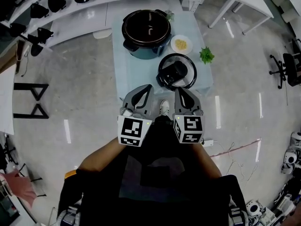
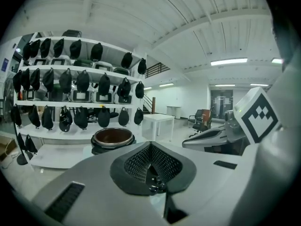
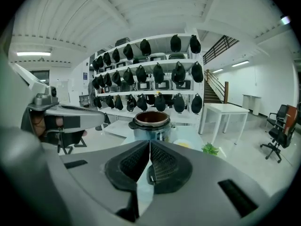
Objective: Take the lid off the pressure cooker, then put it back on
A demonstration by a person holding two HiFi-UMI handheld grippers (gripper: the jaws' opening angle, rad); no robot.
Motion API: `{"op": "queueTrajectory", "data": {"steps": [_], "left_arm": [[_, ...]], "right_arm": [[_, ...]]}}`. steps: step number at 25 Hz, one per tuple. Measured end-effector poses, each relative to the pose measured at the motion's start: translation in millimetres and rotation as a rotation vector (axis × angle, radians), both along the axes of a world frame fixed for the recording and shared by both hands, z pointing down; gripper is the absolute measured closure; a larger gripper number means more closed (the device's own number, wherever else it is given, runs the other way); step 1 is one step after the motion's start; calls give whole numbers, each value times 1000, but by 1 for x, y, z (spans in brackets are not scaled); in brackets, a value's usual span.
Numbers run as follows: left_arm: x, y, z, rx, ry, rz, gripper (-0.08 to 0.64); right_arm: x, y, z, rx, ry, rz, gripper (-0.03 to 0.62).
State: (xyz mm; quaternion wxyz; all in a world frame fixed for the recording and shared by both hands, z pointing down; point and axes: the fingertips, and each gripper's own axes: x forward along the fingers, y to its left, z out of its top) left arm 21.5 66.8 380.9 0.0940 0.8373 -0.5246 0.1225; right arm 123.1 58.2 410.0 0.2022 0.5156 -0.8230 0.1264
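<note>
Currently: lid is off, not yet back on. Dark round pressure cooker pot with a bronze-toned rim (image 1: 146, 34) stands open at the far end of the pale blue table (image 1: 123, 69). Round black lid with a bright rim (image 1: 176, 72) lies flat on the table, on the near side of the pot and to its right, apart from it. Chunky black handle (image 1: 171, 73) faces up. Small white plate of yellow food (image 1: 181, 44) sits between lid and pot. Green leafy sprig (image 1: 206, 55) lies at the table's right edge.

Left gripper (image 1: 149, 86) and right gripper (image 1: 178, 90) are side by side at the table's near edge, both pointing toward the pot. Jaws of each are pressed together with nothing between them.

Judged step: reach for the lid to refit it. To do it well:
- Spread the right jaws before reaching the handle.
- Come in over the lid's centre and close squarely across the handle, not the rim.
- Lift straight, clear the plate, carry level over the pot mouth.
- Seat evenly before letting go.
- Left gripper could steady the pot.
</note>
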Motion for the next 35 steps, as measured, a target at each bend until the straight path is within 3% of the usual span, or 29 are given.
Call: {"op": "queueTrajectory", "data": {"steps": [17, 20, 35], "left_arm": [[54, -102, 37, -104, -114, -94, 552], [60, -112, 44, -118, -128, -111, 552], [60, -137, 109, -226, -154, -123, 552]], "right_arm": [[44, -104, 63, -94, -11, -176, 562], [46, -112, 76, -112, -3, -212, 497], [49, -148, 148, -199, 74, -225, 360]]}}
